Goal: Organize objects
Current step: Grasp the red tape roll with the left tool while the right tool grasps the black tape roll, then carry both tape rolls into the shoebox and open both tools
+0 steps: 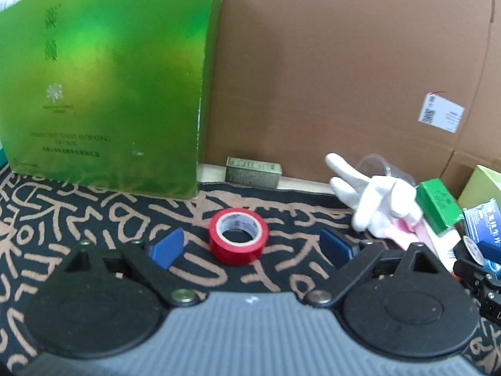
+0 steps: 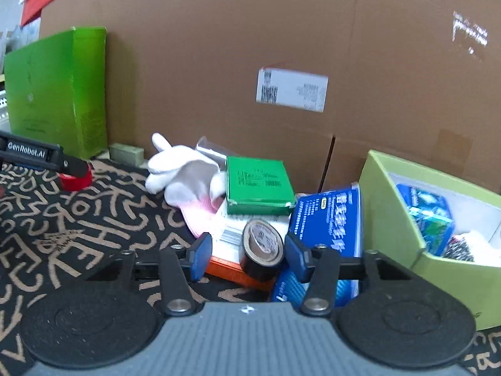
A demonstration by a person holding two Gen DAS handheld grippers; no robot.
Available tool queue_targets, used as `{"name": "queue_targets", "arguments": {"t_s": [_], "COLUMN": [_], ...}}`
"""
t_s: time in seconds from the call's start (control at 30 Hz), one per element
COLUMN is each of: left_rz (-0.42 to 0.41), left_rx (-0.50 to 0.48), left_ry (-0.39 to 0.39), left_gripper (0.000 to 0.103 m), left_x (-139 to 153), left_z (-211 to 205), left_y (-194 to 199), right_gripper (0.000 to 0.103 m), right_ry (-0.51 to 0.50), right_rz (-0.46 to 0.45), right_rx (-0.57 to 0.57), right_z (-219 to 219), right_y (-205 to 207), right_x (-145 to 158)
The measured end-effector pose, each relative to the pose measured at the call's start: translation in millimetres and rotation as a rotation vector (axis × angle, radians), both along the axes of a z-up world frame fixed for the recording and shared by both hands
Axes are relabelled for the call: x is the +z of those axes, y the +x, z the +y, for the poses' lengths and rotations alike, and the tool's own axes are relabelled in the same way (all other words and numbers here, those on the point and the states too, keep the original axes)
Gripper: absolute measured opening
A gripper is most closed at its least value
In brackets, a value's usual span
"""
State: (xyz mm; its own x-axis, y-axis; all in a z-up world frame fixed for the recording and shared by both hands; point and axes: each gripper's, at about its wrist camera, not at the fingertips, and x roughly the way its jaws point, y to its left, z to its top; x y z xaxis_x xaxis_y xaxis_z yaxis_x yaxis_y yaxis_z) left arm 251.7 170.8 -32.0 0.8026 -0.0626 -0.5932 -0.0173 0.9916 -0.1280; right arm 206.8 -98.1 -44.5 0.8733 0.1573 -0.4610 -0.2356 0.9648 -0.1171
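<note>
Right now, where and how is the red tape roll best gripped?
Probably across the outer wall of the red tape roll, coming from the front: it lies flat, hole up, centred between the open left gripper pads, with bare mat either side.

Beside the large cardboard box (image 2: 250, 62): two tape rolls, one red (image 1: 238, 236) and one black (image 2: 262, 251); one white glove (image 2: 184, 175); one small green box (image 2: 258, 188); one clear plastic cup (image 1: 380, 166); one small tin (image 1: 253, 172).
</note>
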Motion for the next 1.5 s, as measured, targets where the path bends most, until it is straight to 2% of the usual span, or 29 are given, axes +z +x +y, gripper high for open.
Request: {"name": "queue_targets", "arguments": {"t_s": [0.03, 0.07, 0.2, 0.27, 0.33, 0.43, 0.53, 0.7, 0.83, 0.93, 1.1, 1.2, 1.5], "left_rz": [0.01, 0.017, 0.052, 0.049, 0.052, 0.064, 0.072, 0.085, 0.084, 0.074, 0.06, 0.063, 0.087], "left_rx": [-0.007, -0.012, -0.022, -0.018, -0.026, -0.072, -0.135, -0.312, -0.452, -0.512, -0.505, -0.483, -0.493], "left_ry": [-0.003, -0.004, 0.007, 0.024, 0.032, -0.008, -0.006, -0.02, -0.015, -0.006, 0.059, 0.058, 0.094], "left_gripper": [0.086, 0.085, 0.063, 0.058, 0.047, 0.047, 0.047, 0.047, 0.047, 0.047, 0.051, 0.061, 0.058], "left_x": [-2, -4, -12, -13, -12, -10, -6, 1, 3, 3, 3, 5, 1], "left_z": [1, 2, 3, 3, 4, 6, -2, -40, -77, -103, -125, -126, -134], "left_y": [4, 8, 20, 20, 17, 9, -3, -49, -89, -106, -111, -112, -112], "right_gripper": [0.037, 0.033, 0.033, 0.033, 0.033, 0.033, 0.033, 0.033, 0.033, 0.033, 0.034, 0.035, 0.035], "right_ry": [0.004, 0.008, 0.015, 0.042, 0.069, 0.096, 0.104, 0.12, 0.074, 0.085, 0.113, 0.127, 0.161], "right_rz": [0.004, 0.004, 0.011, 0.024, 0.035, 0.051, 0.062, 0.097, 0.095, 0.107, 0.124, 0.121, 0.148], "right_rx": [0.008, 0.014, 0.044, 0.057, 0.076, 0.1, 0.107, 0.103, 0.05, 0.027, 0.014, 0.02, 0.021], "right_z": [1, 2, 4, 2, 1, -2, -9, -26, -38, -48, -56, -57, -59], "right_y": [0, -2, -11, -18, -26, -41, -60, -91, -115, -120, -121, -121, -118], "right_x": [-1, 0, 2, 4, 6, 9, 11, 9, 2, -5, -10, -10, -13]}}
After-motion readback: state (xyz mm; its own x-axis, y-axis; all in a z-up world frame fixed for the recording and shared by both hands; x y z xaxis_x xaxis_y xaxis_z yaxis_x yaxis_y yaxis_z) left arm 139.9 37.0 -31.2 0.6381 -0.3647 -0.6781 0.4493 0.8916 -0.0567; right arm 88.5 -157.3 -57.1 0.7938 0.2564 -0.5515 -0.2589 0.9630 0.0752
